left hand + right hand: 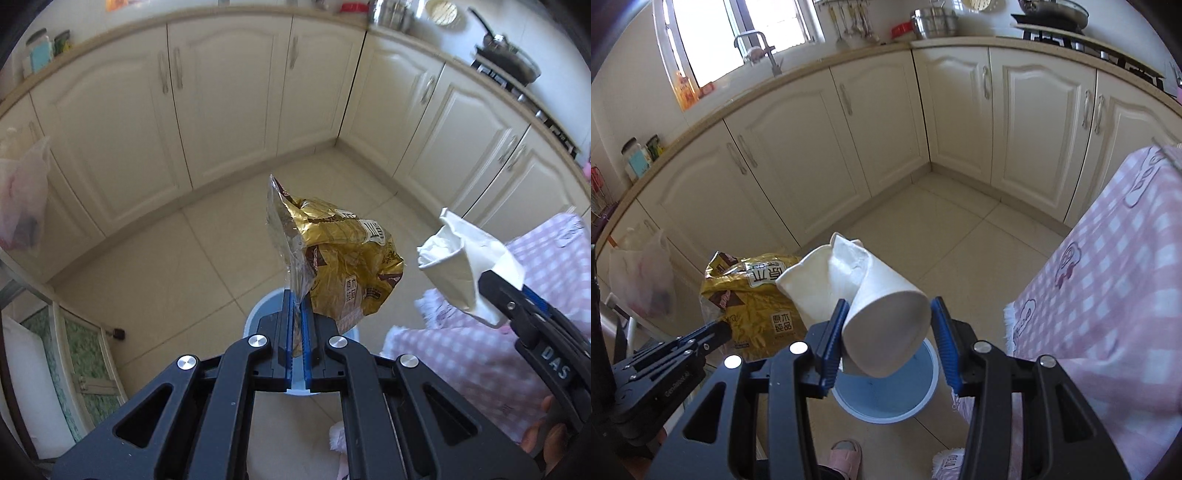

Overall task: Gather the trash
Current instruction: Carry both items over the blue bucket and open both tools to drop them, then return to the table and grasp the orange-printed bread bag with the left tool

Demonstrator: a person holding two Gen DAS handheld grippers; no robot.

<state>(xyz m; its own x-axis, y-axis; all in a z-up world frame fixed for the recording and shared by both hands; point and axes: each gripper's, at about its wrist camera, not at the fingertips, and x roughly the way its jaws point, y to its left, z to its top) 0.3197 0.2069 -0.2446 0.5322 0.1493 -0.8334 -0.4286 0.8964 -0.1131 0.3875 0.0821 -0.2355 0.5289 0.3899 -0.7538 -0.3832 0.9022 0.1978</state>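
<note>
Left wrist view: black linkage arms fill the bottom, leading to the left gripper (298, 306), jaws nearly together and pinching the clear torn edge of a gold snack bag (340, 258). Bag hangs crumpled just ahead and right of the fingertips, up in the air. Directly under the jaws, a pale blue trash bin (260, 314), mostly hidden by the fingers. Right of the bag, apart from it, a crushed white paper cup (458, 266) with the right gripper (495, 295) clamped on its lower end, coming in from the right edge. Pink checked tablecloth (480, 369) behind and below that gripper. Cream cabinets (229, 110) far ahead, tiled floor (166, 258) below, plastic bag (22, 199) hanging far left.

Right wrist view: right gripper (888, 325) jaws set medium-wide around the paper cup (882, 325); the left blue pad (834, 328) touches the cup wall, contact at the right pad cannot be told. Cup lies tilted, base toward the camera, crumpled mouth pointing away. Trash bin (912, 391) sits open straight below the cup, on the floor. Gold snack bag (753, 302) is left of the cup, partly behind it, with the left gripper (720, 330) at its lower left corner. Tablecloth (1108, 288) hangs to the right. Pink slipper (844, 459) at bottom edge.
</note>
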